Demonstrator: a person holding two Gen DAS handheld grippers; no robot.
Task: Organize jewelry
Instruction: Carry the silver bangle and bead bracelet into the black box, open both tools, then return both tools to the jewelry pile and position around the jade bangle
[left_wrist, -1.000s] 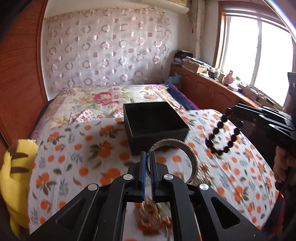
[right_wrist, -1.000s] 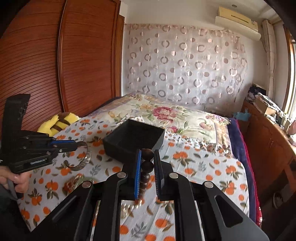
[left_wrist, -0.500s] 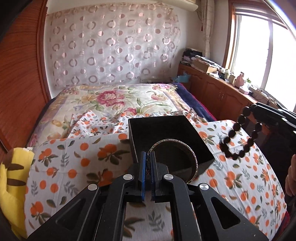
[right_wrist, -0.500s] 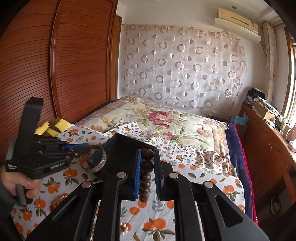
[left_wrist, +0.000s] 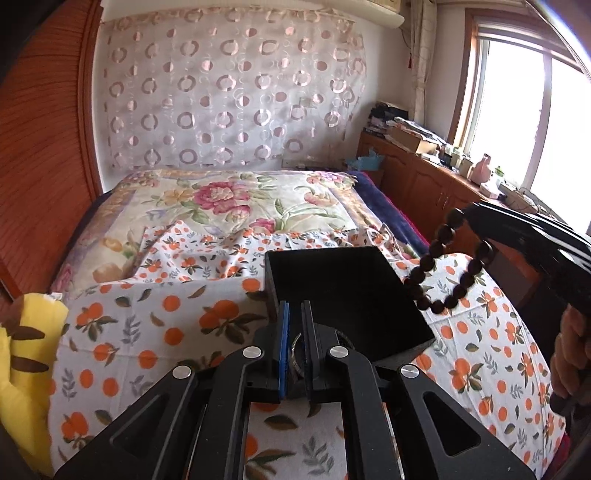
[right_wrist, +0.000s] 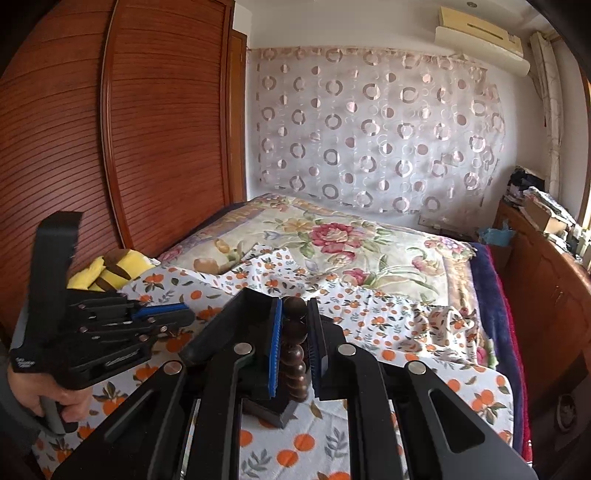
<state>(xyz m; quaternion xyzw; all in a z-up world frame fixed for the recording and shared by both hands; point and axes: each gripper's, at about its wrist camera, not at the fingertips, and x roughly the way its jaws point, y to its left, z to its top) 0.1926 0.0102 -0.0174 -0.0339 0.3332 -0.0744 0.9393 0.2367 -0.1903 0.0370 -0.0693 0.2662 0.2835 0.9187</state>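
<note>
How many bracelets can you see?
2. The dark bead bracelet hangs from the right gripper beside the black box. The silver bangle sits between the left gripper fingers.

The box (left_wrist: 347, 291) sits on the cloth (left_wrist: 155, 325) spread over the bed (left_wrist: 221, 199), near the cloth's front edge. A plush toy (left_wrist: 22, 354) lies at the cloth's left edge. The beaded bracelet (left_wrist: 447, 262) hangs over the box's right side.
</note>
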